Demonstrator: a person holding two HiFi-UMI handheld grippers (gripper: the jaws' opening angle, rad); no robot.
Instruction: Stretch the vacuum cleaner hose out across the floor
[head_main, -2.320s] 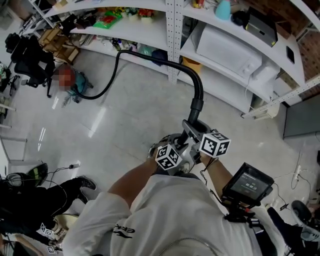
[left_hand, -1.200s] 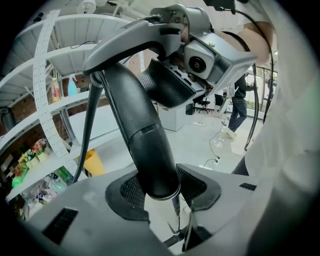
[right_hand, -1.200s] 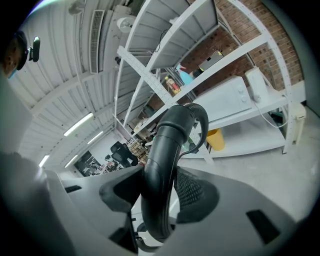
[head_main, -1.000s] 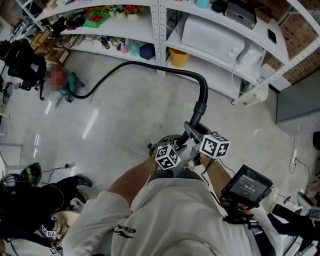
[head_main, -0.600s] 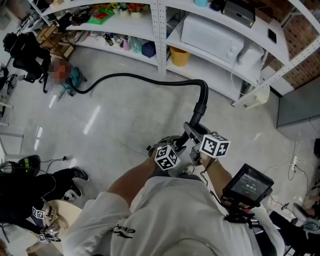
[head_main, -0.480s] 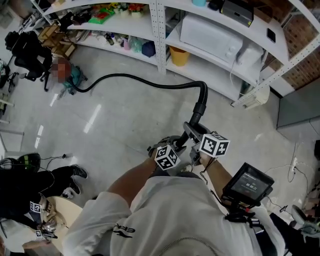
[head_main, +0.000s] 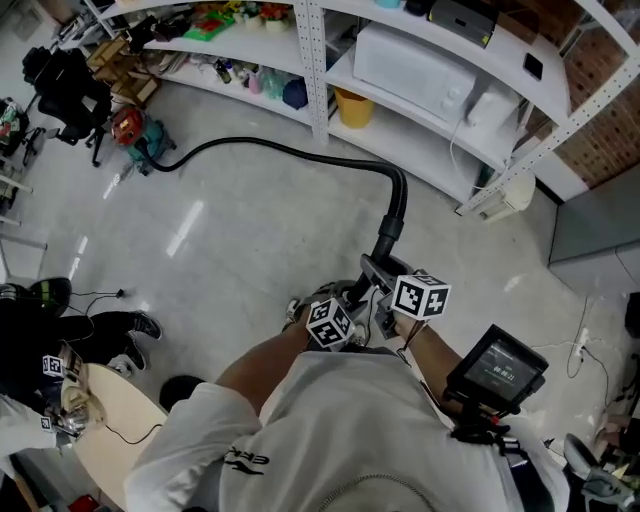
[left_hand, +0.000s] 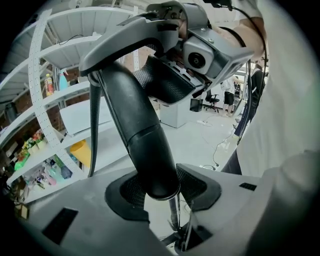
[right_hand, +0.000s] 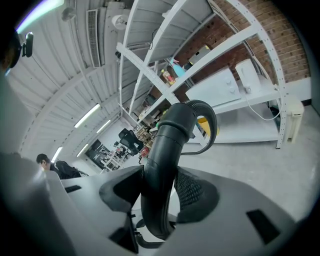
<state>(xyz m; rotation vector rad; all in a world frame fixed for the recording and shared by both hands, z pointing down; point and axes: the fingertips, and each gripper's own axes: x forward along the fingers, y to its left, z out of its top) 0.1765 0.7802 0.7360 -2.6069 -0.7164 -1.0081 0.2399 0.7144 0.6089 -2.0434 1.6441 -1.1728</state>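
The black vacuum hose (head_main: 262, 150) runs from the red and teal cleaner body (head_main: 133, 133) at upper left across the grey floor, bends near the shelving and drops to its rigid handle tube (head_main: 386, 238). Both grippers sit close together at my chest. The left gripper (head_main: 347, 302) is shut on the lower end of the tube (left_hand: 145, 145), pads pressed on both sides. Just above and to the right, my right gripper (head_main: 384, 288) is shut on the curved tube (right_hand: 162, 165). The grey trigger handle (left_hand: 135, 35) shows above the left jaws.
White shelving (head_main: 310, 60) with a microwave (head_main: 412, 62), a yellow bucket (head_main: 350, 104) and small items lines the far side. A black office chair (head_main: 66, 82) stands at upper left. A seated person's legs (head_main: 95, 330), a round table (head_main: 112, 432) and a screen device (head_main: 496, 368) are nearby.
The hose has flattened from a raised arch into a longer, straighter line along the floor, and the shelving has drawn away. Both grippers moved back together, keeping their hold on the handle tube.
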